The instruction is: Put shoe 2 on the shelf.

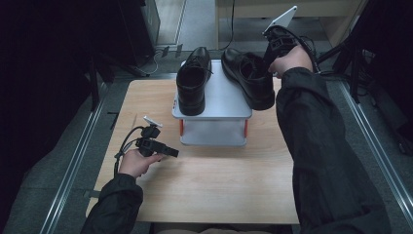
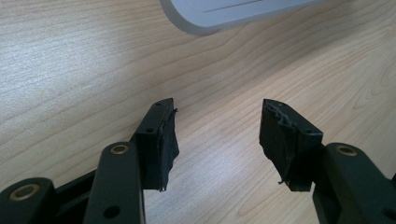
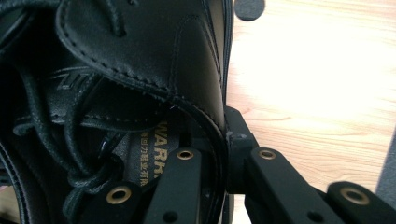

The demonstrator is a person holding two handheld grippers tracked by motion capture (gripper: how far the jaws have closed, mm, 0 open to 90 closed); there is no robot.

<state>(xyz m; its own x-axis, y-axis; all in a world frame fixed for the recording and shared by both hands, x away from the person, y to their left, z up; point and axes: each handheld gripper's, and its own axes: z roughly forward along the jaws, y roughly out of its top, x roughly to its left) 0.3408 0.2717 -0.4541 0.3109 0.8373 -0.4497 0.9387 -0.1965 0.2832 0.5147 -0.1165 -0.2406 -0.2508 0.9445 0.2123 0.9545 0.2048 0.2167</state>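
Right fingers: I am clamping them on the side wall of the right-hand black shoe, one inside, one outside.
Shoe: it is tilting over the right edge of the grey stand, far side of the desk.
Left fingers: I am holding them released, nothing between, low over the desk's near left.
Other shoe: it is sitting on the stand's left.

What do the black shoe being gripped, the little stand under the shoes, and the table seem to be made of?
Gripped shoe: looks like smooth black leather with a soft sheen, judging by stitched seams and a folded edge; could be synthetic. Stand: pale grey, matte and smooth, probably plastic or painted metal; hard to tell. Table: light wood-grain surface, flat and even, likely laminate rather than solid wood.
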